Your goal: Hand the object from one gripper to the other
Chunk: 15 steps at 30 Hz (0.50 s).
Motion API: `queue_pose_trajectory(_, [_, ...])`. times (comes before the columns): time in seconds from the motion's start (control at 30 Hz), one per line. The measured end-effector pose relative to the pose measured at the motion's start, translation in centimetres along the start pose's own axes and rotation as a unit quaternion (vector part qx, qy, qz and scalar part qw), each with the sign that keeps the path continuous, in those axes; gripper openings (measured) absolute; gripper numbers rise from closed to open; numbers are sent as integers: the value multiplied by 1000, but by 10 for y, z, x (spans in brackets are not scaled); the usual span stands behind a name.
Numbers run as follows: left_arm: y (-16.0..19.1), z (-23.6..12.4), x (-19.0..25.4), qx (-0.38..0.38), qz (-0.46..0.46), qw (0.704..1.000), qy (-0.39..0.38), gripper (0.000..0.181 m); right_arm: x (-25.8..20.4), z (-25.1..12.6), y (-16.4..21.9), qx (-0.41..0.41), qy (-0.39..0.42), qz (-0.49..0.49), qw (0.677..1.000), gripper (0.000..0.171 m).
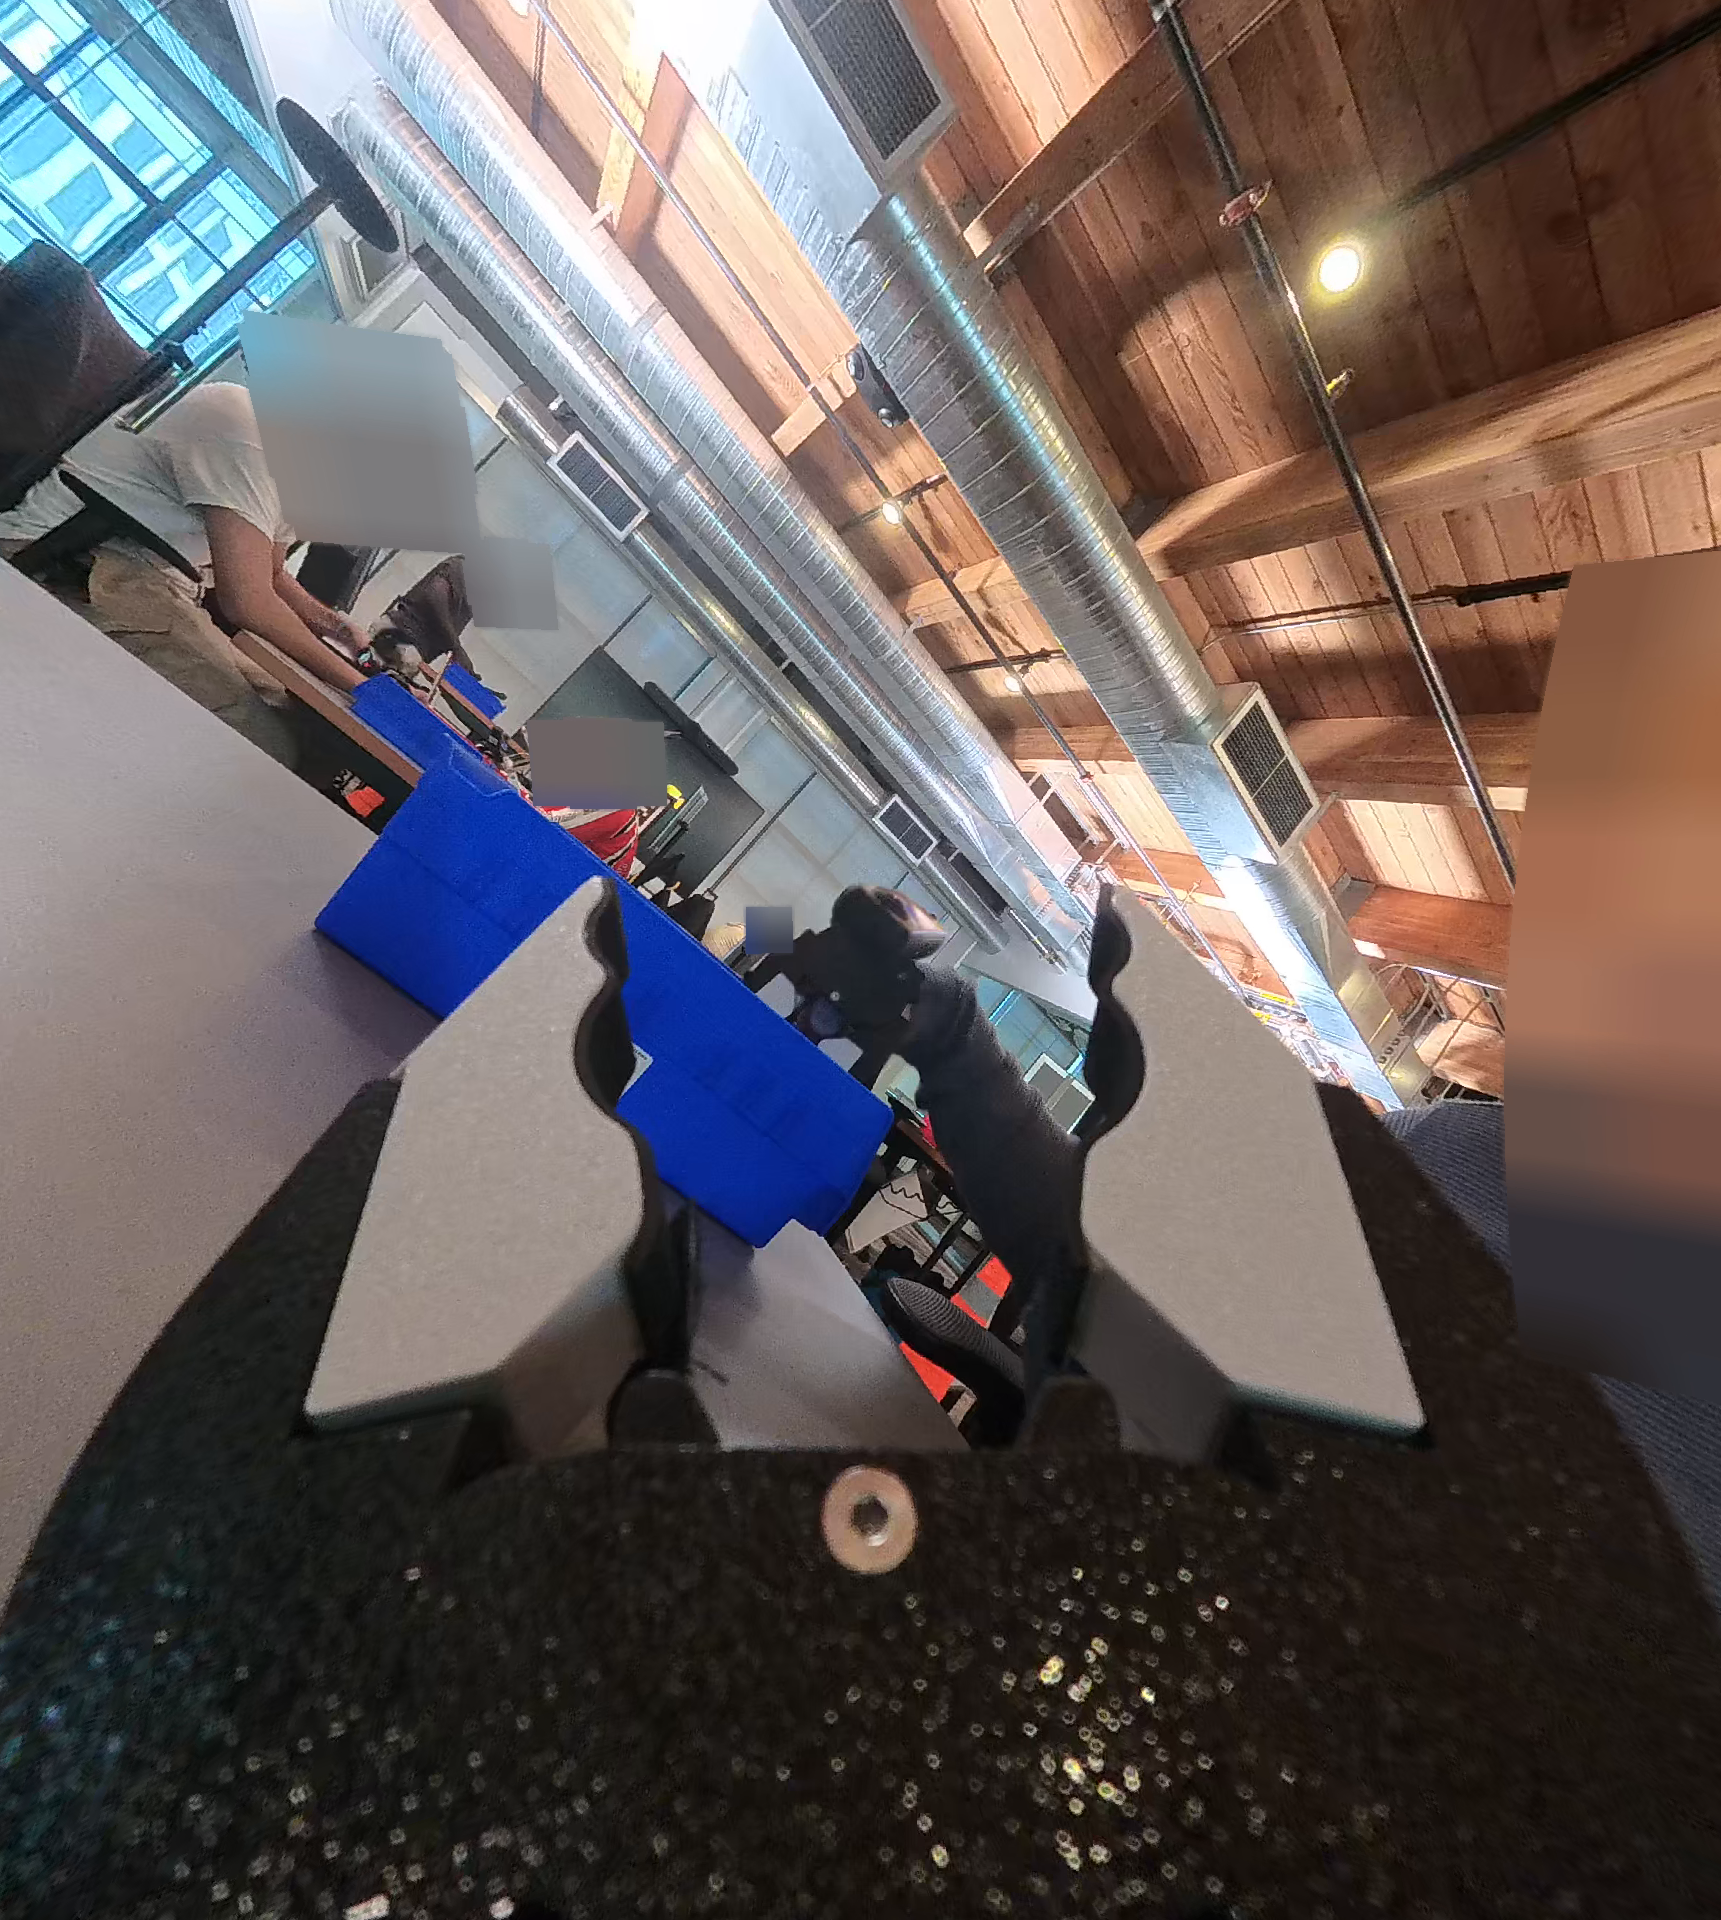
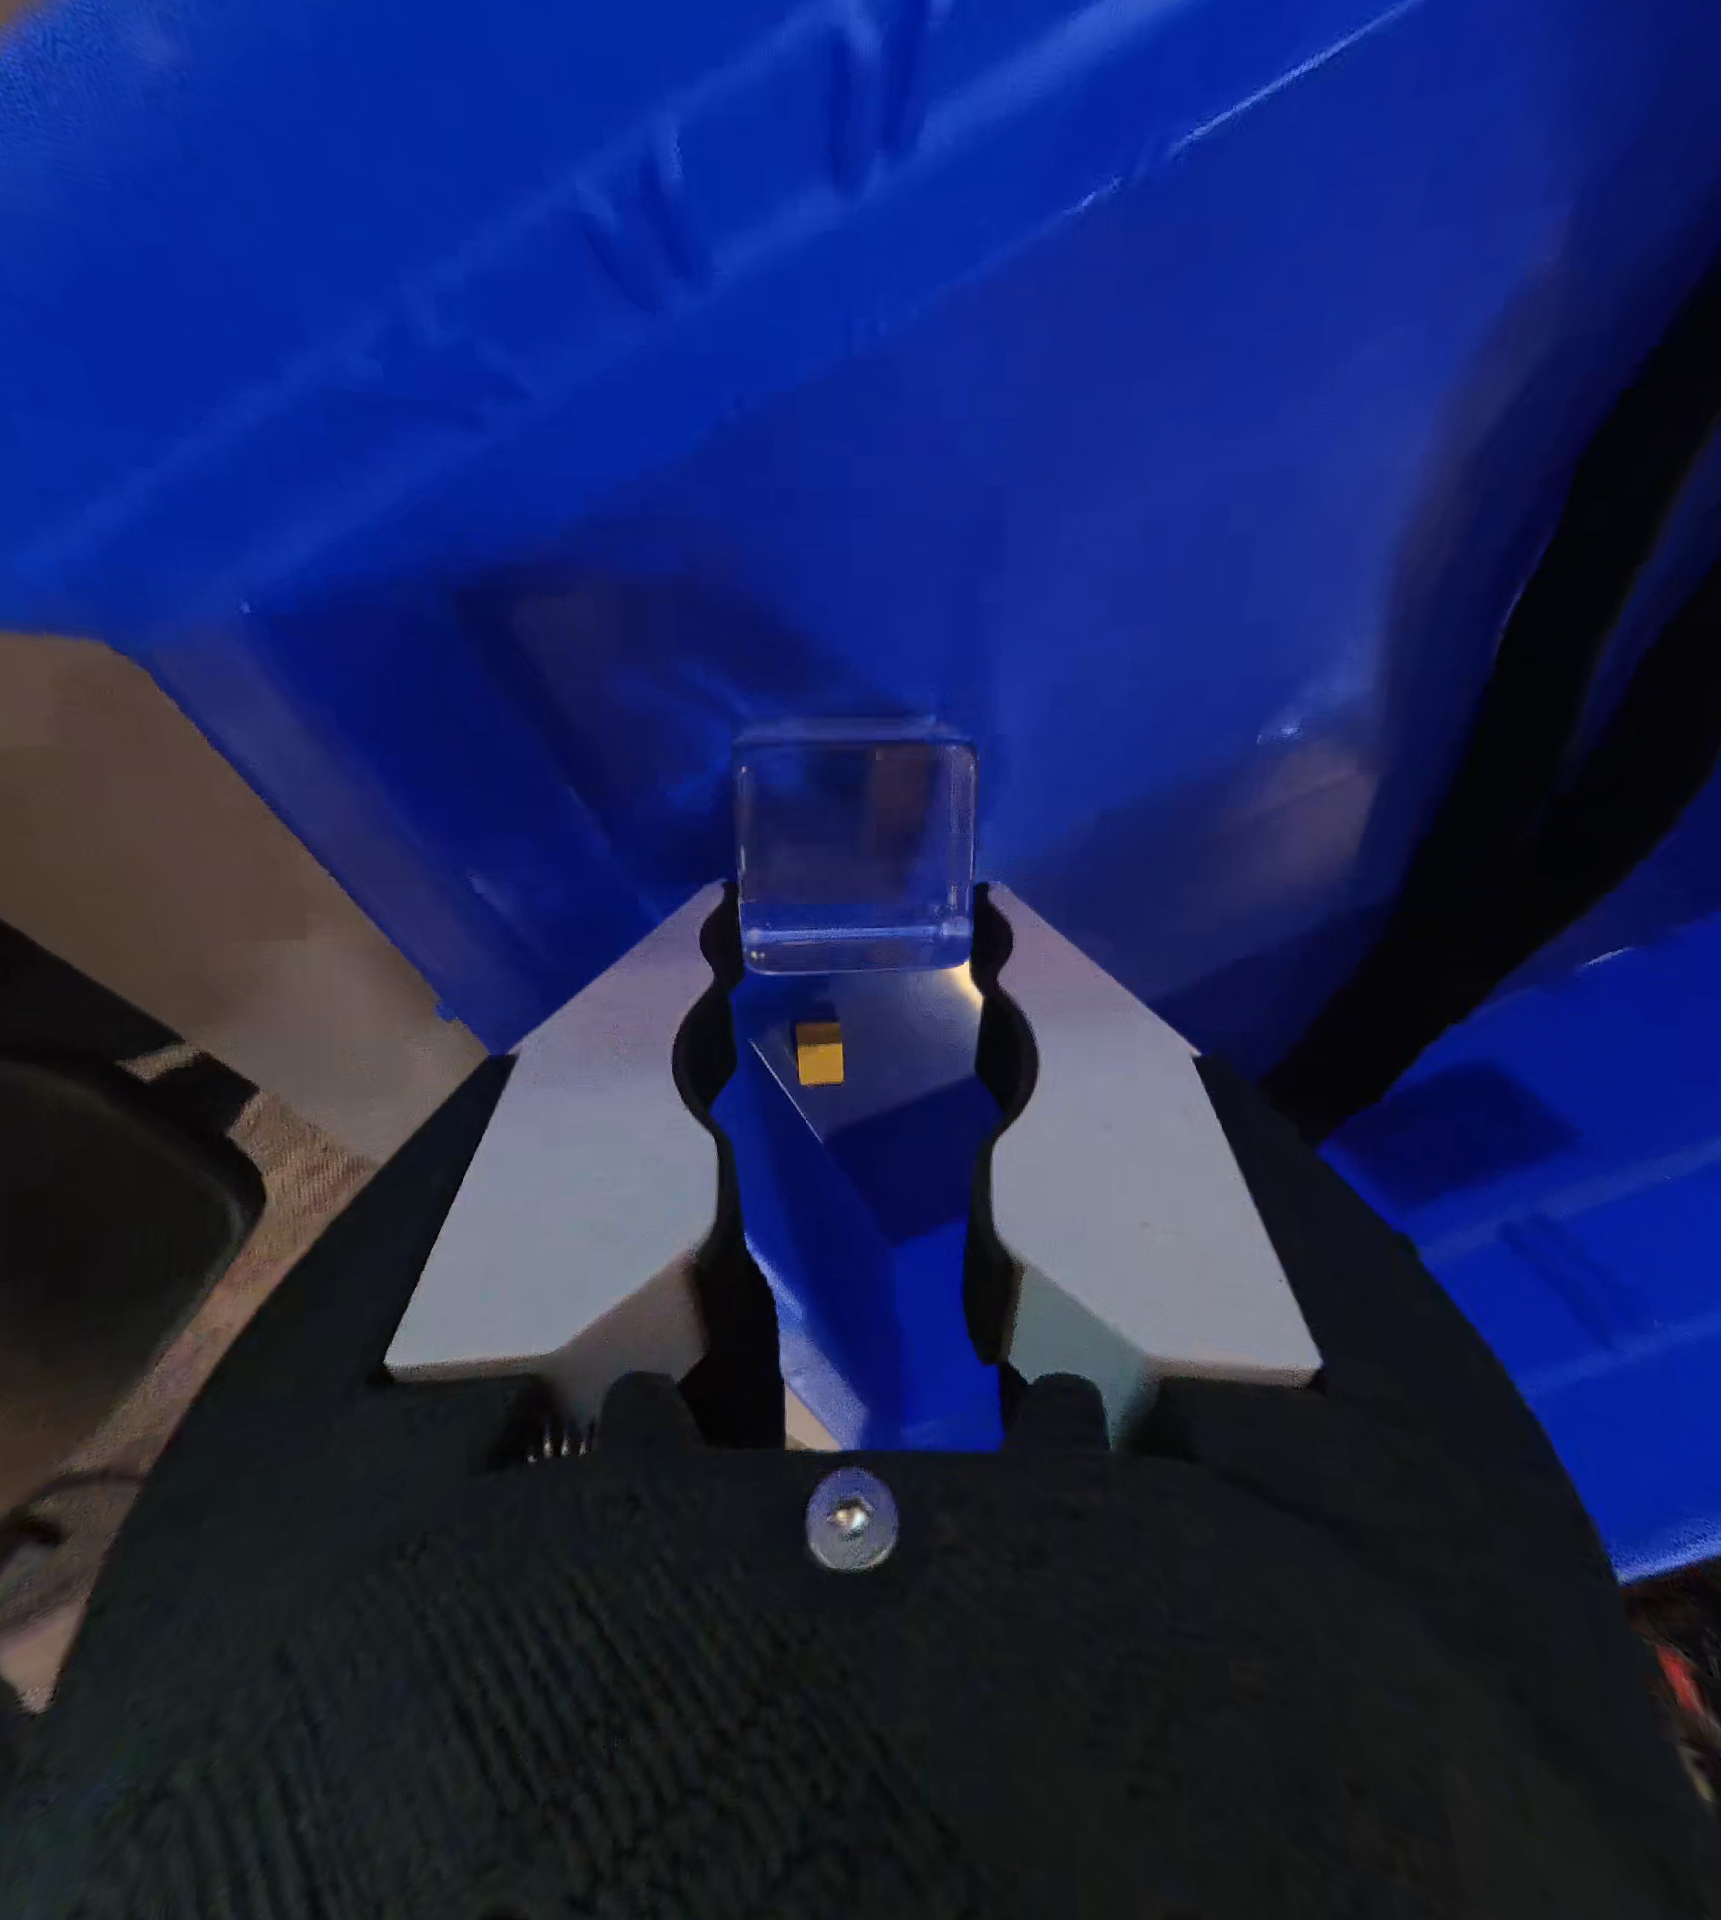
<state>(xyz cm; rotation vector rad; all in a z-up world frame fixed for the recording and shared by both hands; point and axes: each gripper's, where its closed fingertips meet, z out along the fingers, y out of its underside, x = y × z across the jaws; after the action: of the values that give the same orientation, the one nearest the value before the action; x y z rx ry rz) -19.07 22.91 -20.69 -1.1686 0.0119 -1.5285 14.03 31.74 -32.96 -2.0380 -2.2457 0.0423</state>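
Your right gripper [image 2: 854, 914] pinches the clear square plastic cube [image 2: 854, 847] at its fingertips, over the blue plastic bin [image 2: 939, 416]; your left gripper [image 1: 851, 977] gapes empty beyond the grey table [image 1: 87, 935]; bring them together, squarely; release only once the left grips.

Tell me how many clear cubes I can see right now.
1: the clear cube is pinched at the right gripper fingertips, in front of a blue bin. Others may be hidden.
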Motion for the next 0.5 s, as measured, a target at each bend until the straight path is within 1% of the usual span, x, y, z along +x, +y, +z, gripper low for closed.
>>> queue_pose_trajectory(0.07, [0, 0, 0, 0, 0, 1000, 1, 87, -3, 1, 0, -2, -15, -22, 1000, 43])
queue_pose_trajectory(0.2, [0, 0, 0, 0, -2, 1000, 2, 87, -14, 1, -20, 40, -27, -113, 992, 42])
queue_pose_trajectory(0.3, [-1, -1, 1, 2, -3, 1000, 4, 86, -24, 3, -26, 34, -42, -166, 985, 43])
queue_pose_trajectory(0.5, [-1, -1, 1, 2, -4, 1000, 6, 86, -30, -3, -29, 22, -100, -153, 983, 43])
